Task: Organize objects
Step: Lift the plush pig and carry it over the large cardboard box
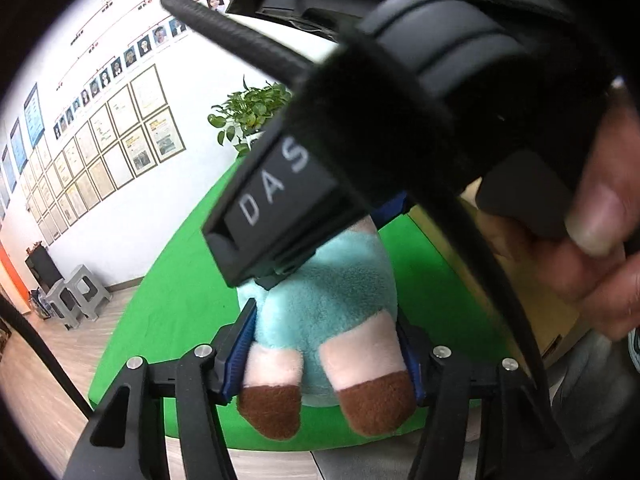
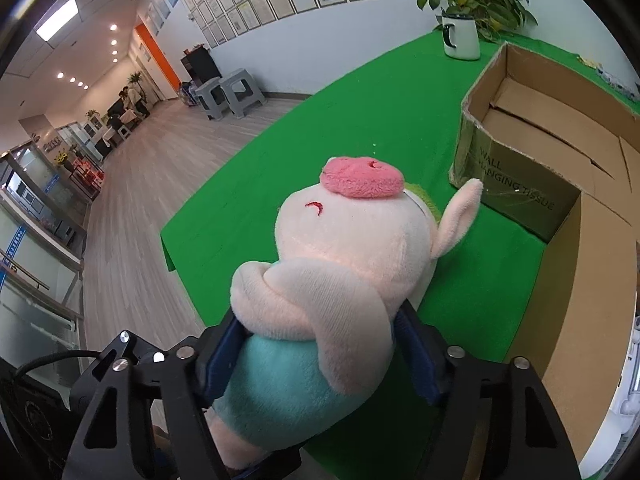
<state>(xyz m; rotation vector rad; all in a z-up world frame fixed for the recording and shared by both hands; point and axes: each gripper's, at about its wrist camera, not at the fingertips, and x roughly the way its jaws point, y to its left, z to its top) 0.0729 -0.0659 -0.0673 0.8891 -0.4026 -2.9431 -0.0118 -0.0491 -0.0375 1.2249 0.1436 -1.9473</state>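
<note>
Both tongs angled down, left tongs (image 1: 324,344) and right tongs (image 2: 320,356) clamped on plush pig (image 2: 340,264).

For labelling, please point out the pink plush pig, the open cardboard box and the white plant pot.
pink plush pig (image 2: 344,248), right wrist view, head
open cardboard box (image 2: 516,188), right wrist view, printed wall
white plant pot (image 2: 462,36), right wrist view, side

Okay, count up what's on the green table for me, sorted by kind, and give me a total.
Plush pig toy: 1, gripped by both the left gripper and the right gripper
Cardboard box: 1, open
Potted plant: 1, in a white mug-shaped pot
Total: 3
</note>
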